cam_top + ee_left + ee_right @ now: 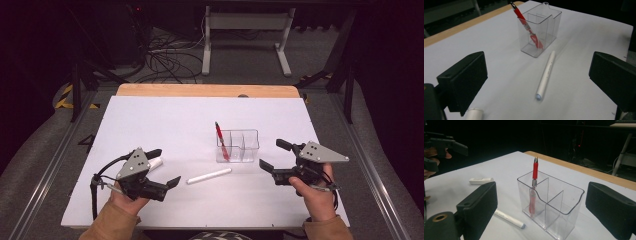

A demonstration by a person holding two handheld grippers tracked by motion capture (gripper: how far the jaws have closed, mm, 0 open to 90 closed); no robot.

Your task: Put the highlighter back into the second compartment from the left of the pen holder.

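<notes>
Organizer (240, 145) has just my red pen (220, 140) leaning in its left compartment; right gripper (270, 156) beside it and left gripper (165, 167) near the white pen (209, 175), both wide open, empty.

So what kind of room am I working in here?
Most likely a lab or recording workspace, not a home or office. A white board covers the table, loose cables trail over the floor beyond it, a bare desk frame stands behind, and the surroundings are dark.

Red pen (221, 141) leaning in clear organizer (238, 146); white pen (209, 175) flat between open claws
</notes>
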